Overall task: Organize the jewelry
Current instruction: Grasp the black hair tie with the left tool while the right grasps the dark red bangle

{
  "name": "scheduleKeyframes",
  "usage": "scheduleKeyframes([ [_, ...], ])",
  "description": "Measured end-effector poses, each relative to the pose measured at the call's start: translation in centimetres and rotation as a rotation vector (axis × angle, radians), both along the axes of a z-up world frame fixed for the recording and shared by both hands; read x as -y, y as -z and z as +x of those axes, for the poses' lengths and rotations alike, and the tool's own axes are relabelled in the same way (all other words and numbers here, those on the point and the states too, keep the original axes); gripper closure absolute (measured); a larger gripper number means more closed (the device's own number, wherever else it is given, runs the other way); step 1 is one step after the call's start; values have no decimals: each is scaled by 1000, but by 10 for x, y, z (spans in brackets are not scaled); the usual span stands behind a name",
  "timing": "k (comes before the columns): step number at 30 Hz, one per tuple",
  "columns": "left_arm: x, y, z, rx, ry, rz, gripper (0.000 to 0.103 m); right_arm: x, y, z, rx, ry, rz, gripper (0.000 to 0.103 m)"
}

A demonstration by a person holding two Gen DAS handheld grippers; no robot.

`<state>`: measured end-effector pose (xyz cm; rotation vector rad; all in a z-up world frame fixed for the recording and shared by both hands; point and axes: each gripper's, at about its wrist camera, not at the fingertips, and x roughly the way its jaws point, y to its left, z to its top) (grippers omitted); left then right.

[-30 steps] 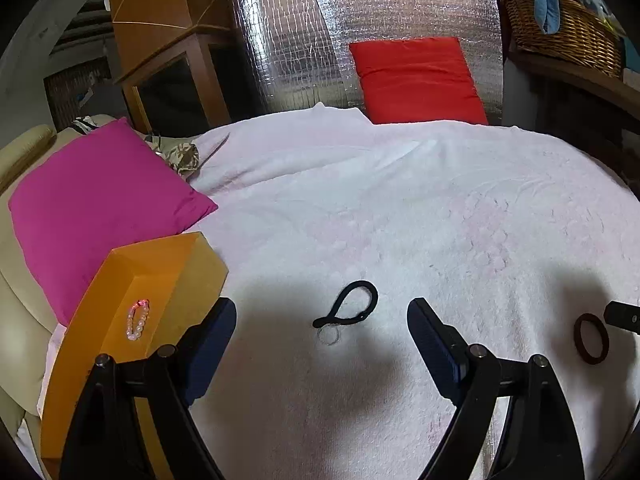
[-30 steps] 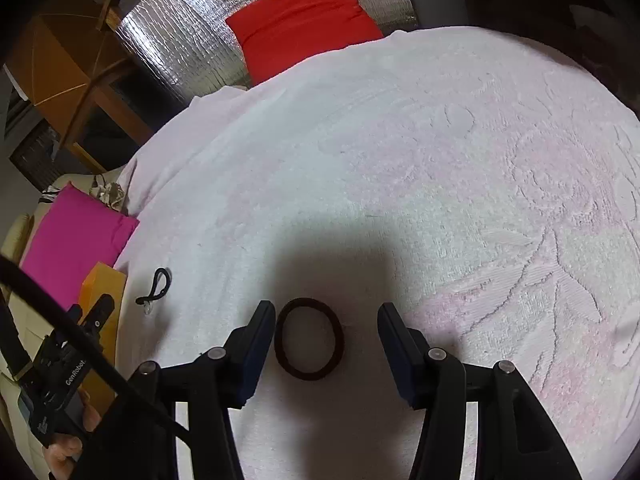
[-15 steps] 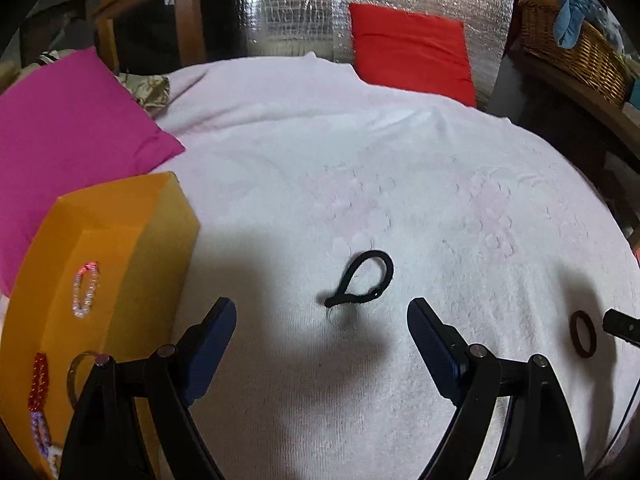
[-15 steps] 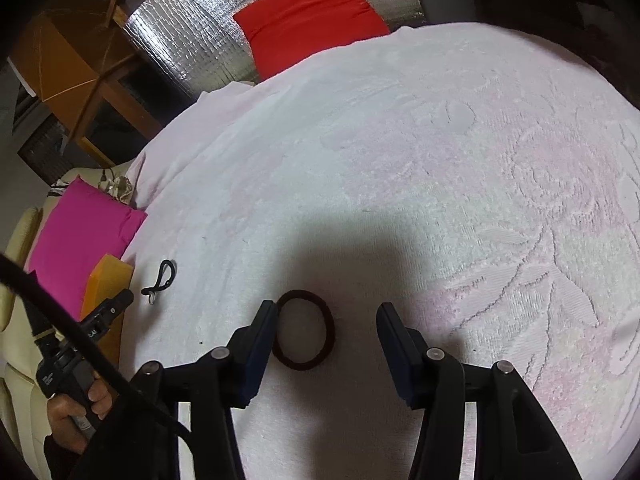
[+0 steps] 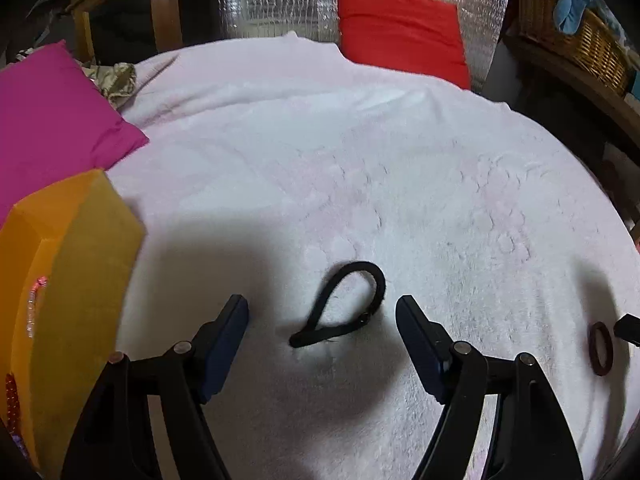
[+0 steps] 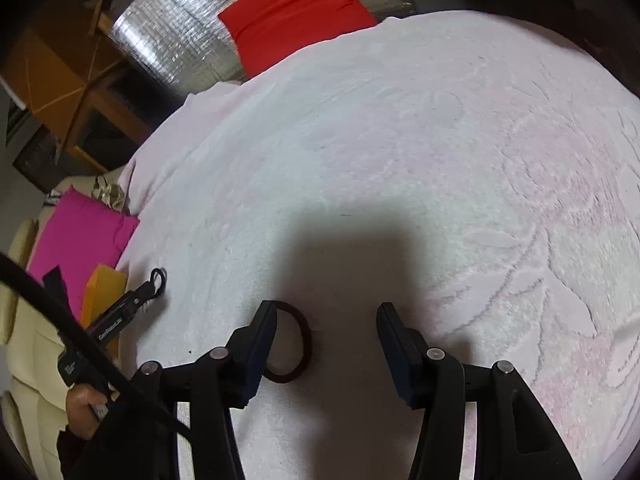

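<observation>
So the left gripper (image 5: 322, 320) is sitting right over the black band (image 5: 344, 304), which lies flat on the white blanket (image 5: 360, 160) in a teardrop loop with a little clasp on its near right side. The jaws are closing in on it, but the pads aren't touching yet; there's a clear gap on both sides, so nothing is gripped.

Over to the right, the right gripper (image 6: 326, 334) has its jaws apart too, with the brown hair tie (image 6: 298, 344) lying on the blanket between them. The tie sits hard up against the left pad and partly hides behind it, so I can't tell if they actually touch. The right pad is well clear of it.

The orange box (image 5: 72, 272) is at the left edge, just beside the left gripper, and there's already a beaded bracelet (image 5: 35, 304) or two inside, so I'm guessing both loops end up there.

Handling-wise, both look super light and floppy. The black band is thin and will probably just fold when squeezed, which is fine. I'd pinch across the two sides of the loop, near the narrow end where they run close together, so both get caught. The fuzzy blanket is the annoying part: pads could snag the pile or slide over the band if they come in too high. The hair tie looks stretchy and soft, so any spot on the ring works.
</observation>
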<state>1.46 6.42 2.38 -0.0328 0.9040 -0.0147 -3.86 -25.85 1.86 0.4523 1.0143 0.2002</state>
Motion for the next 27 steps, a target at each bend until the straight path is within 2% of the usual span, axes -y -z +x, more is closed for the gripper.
scheduleKeyframes([
  [1, 3, 0, 0, 8, 3, 17, 32, -3, 0, 1, -1, -7, -6, 42],
  [4, 8, 0, 2, 12, 33, 20, 57, -15, 1, 3, 13, -30, -78, 42],
  [6, 10, 0, 2, 13, 39, 17, 69, -23, 1, 1, 32, -48, -137, 41],
  [8, 9, 0, 1, 13, 42, 4, 89, -36, 2, -1, 59, -75, -232, 47],
  [9, 8, 0, 1, 8, 43, -17, 93, -40, 2, -2, 70, -85, -271, 61],
  [10, 8, 0, 1, 4, 46, -35, 93, -48, 3, -3, 85, -105, -330, 74],
  [11, 7, 0, 0, 3, 53, -65, 94, -54, 4, -5, 100, -119, -375, 79],
  [12, 9, -1, -1, 3, 58, -71, 94, -61, 4, -7, 126, -144, -416, 91],
  [13, 10, -1, -2, 5, 62, -73, 95, -66, 4, -9, 141, -165, -437, 95],
  [16, 14, -6, -7, 16, 83, -106, 96, -74, 3, -14, 173, -178, -485, 97],
  [21, 23, -24, -21, 57, 115, -132, 96, -58, -13, -18, 208, -148, -331, 97],
  [27, 30, -43, -40, 93, 124, -124, 96, -46, -25, -22, 225, -121, -180, 97],
])
